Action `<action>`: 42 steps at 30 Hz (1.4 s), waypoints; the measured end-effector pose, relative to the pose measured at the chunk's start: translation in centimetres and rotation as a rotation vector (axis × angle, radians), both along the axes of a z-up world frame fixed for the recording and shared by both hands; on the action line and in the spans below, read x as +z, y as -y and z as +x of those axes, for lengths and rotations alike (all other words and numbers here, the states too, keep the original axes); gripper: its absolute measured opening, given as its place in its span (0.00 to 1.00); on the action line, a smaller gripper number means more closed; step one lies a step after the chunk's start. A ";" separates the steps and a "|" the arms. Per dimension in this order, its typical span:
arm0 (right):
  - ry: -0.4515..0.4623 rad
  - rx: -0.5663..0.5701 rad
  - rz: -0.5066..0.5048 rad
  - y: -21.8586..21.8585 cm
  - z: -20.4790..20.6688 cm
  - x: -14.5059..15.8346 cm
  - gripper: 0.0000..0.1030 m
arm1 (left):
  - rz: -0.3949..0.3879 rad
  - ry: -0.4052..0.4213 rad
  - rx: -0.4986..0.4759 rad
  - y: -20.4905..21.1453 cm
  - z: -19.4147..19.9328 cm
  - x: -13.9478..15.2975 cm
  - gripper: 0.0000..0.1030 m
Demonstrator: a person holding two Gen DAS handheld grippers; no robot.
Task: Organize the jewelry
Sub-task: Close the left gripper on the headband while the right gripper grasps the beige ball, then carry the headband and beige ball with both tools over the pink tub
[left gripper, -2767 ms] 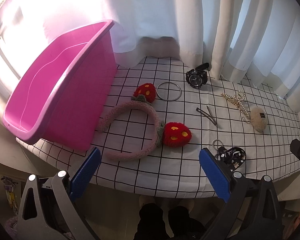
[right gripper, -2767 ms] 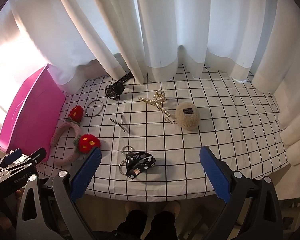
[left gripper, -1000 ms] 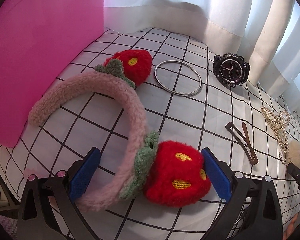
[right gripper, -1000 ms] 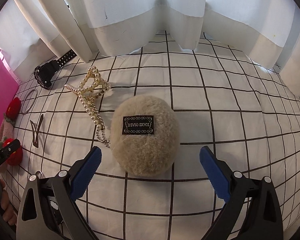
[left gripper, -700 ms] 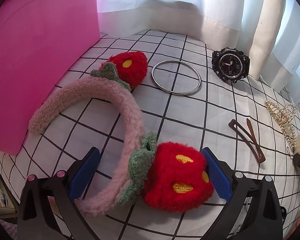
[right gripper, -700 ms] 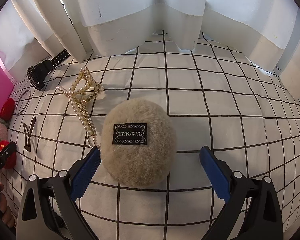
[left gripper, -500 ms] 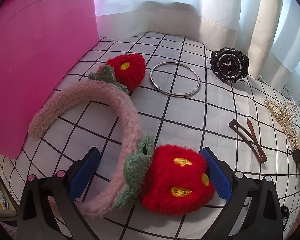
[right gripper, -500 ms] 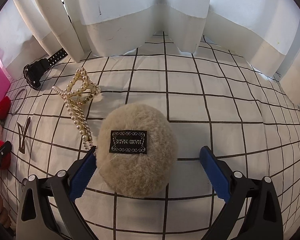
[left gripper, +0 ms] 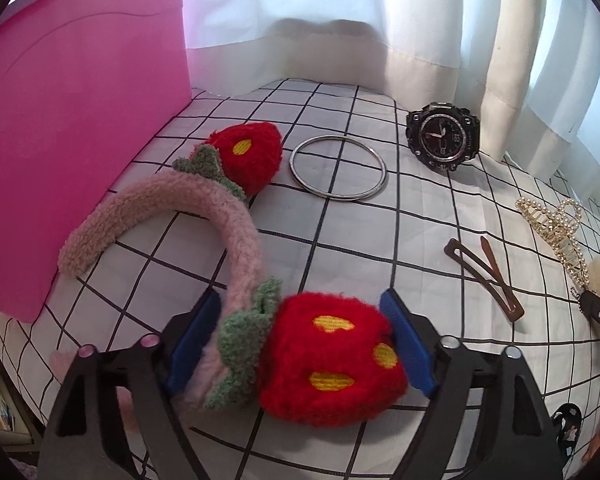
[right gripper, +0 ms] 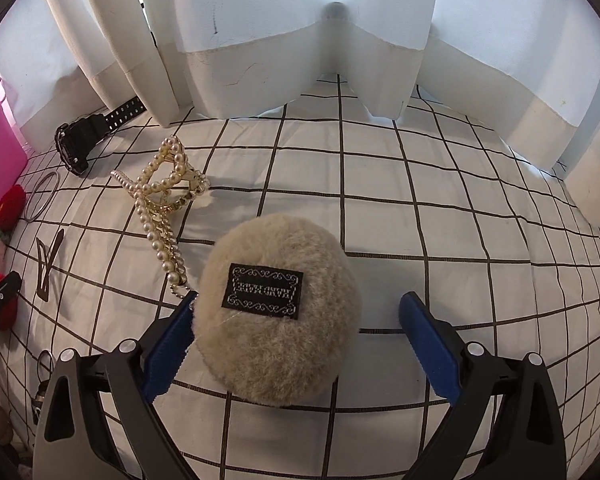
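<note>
Straddling headband (left gripper: pixel 236 216), left gripper (left gripper: pixel 300 344) closed.

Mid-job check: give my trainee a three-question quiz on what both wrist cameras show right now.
1. True or false: the left gripper has its fingers closed on the headband, pressing its nearer strawberry.
2. Which finger of the right gripper touches the beige pom-pom? A) left B) right C) both
3. Fill in: the black label on the pom-pom faces ____.

Key: 1 true. 2 A; a gap remains at the right finger. 3 up.
</note>
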State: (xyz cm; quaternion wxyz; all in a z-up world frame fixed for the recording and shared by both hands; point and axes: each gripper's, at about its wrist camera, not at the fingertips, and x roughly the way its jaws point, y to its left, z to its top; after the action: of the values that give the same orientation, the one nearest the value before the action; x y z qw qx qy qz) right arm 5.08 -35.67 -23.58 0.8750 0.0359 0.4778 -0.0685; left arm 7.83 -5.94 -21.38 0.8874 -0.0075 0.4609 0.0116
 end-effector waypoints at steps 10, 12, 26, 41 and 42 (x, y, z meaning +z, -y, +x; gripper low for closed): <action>0.032 -0.002 0.034 0.6 0.2 0.6 0.54 | 0.007 0.002 -0.017 0.2 -1.0 0.9 0.51; 0.041 -0.006 0.047 0.6 -0.6 1.1 0.54 | 0.014 0.006 -0.023 0.3 -1.5 1.1 0.50; 0.106 0.041 0.090 0.8 -5.3 7.2 0.54 | -0.056 0.100 -0.064 0.3 -4.6 8.0 0.50; 0.223 0.147 0.138 -1.0 -8.0 17.4 0.54 | -0.136 0.209 -0.145 3.7 -8.4 19.4 0.49; 0.232 0.159 0.141 -1.4 -8.0 18.2 0.54 | -0.139 0.219 -0.151 3.8 -8.6 20.2 0.49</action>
State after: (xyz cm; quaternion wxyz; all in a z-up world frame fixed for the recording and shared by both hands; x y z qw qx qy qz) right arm -2.91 -34.31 -5.41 0.9223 0.0670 0.3786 0.0392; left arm -0.75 -9.73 -1.18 0.9281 -0.0353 0.3602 -0.0880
